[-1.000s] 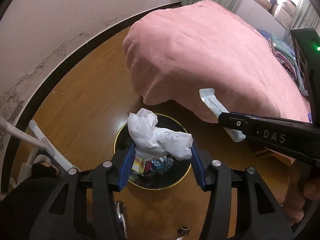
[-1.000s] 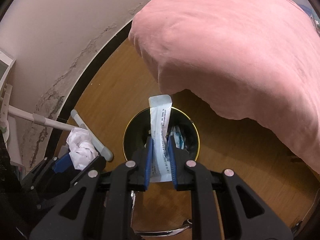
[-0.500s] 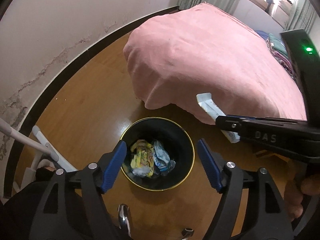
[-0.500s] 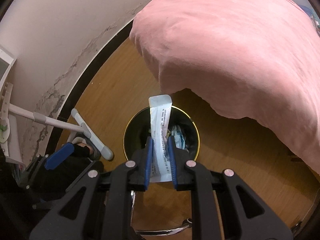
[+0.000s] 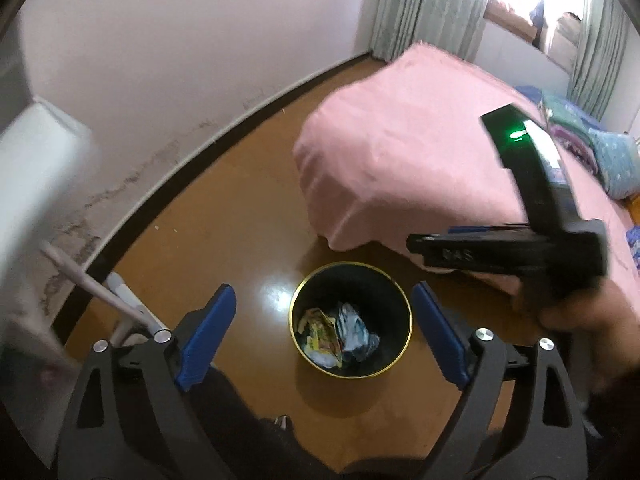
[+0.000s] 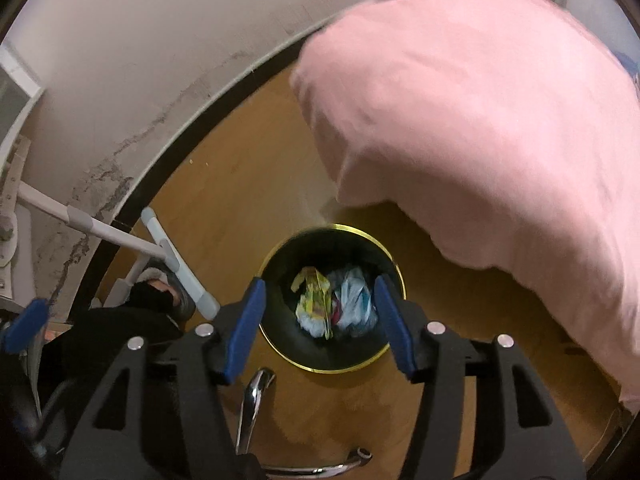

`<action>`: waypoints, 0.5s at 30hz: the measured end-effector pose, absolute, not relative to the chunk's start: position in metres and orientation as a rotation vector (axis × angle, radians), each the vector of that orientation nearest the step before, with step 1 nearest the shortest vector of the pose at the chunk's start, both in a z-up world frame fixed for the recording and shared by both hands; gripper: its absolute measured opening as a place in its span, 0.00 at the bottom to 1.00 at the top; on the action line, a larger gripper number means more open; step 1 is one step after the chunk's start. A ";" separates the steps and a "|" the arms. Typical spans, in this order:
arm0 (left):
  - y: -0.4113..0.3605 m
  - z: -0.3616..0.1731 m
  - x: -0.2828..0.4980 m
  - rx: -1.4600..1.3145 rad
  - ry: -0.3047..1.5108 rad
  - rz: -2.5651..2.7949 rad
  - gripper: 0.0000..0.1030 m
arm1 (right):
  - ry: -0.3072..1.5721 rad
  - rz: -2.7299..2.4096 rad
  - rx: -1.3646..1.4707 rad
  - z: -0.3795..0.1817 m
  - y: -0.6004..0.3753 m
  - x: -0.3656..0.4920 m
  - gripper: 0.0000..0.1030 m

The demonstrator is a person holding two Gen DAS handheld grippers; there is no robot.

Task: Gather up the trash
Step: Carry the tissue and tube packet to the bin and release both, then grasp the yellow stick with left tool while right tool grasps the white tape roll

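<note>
A black waste bin (image 5: 352, 280) with a gold rim stands on the wooden floor beside the bed. In it lie a yellow wrapper (image 5: 320, 334) and crumpled bluish-white plastic (image 5: 354, 330). My left gripper (image 5: 322, 294) hangs high over the bin, jaws opening wide with nothing between them. My right gripper (image 6: 320, 284) is just above the bin (image 6: 332, 248), jaws opening and empty, framing the yellow wrapper (image 6: 314, 298). In the left wrist view a hand (image 5: 580, 316) holds the right gripper (image 5: 418, 246) side-on over the bin's far edge.
A bed under a pink cover (image 5: 400, 168) overhangs the floor right of the bin. A white tube frame (image 6: 120, 236) leans by the stained wall at left. A chrome chair leg (image 6: 252, 396) lies below the right gripper. Folded bedding (image 5: 600, 152) is at far right.
The left gripper let go of the crumpled white tissue, spread wide and rose away from the bin. The right gripper opened, and the white strip packet is gone from its jaws.
</note>
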State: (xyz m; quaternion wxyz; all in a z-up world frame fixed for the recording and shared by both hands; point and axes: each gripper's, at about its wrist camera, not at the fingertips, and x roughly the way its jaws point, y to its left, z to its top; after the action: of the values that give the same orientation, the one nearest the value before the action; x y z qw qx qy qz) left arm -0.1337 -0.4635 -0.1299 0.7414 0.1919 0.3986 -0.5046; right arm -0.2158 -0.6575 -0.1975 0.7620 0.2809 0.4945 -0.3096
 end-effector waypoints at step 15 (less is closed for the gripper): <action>-0.207 -0.005 0.007 0.363 0.732 -0.592 0.92 | 0.800 -0.150 0.297 -0.034 -0.453 -0.070 0.74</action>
State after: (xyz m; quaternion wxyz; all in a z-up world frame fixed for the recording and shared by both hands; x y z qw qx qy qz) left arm 0.0069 -0.2066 -0.0048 0.8754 0.1737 0.3506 -0.2838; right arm -0.0699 -0.4529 -0.0336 0.9077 0.1437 0.3875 -0.0728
